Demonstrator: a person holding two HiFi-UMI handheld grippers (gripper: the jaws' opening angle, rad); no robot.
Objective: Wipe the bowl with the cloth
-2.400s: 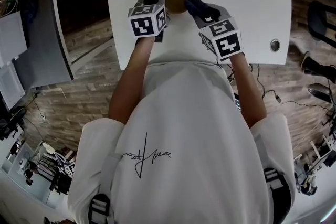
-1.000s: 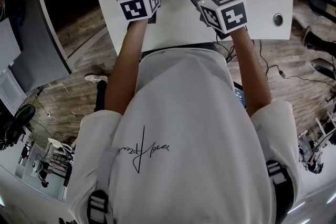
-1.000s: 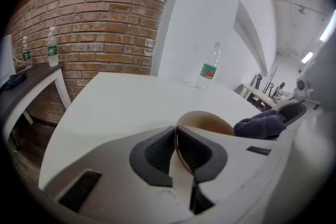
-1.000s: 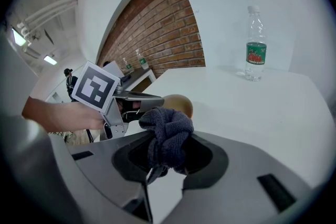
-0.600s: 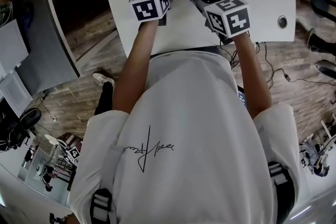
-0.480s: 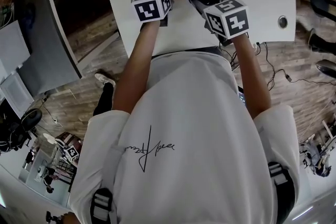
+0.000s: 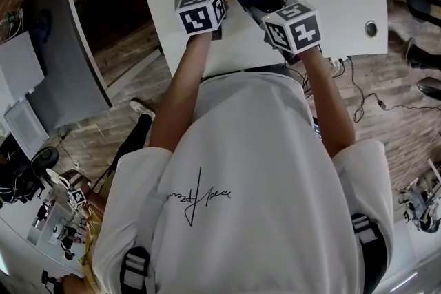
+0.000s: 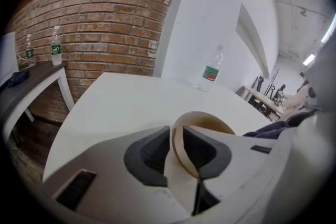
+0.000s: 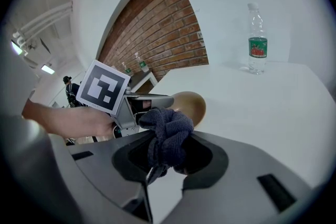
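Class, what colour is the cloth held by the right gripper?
The cloth is dark navy blue, clearest in the right gripper view.

Bright, even light; fisheye-warped edges with dark vignetted corners.

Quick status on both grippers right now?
Left gripper: open; jaws have just been opening, bowl rim between them.
Right gripper: shut on the cloth.
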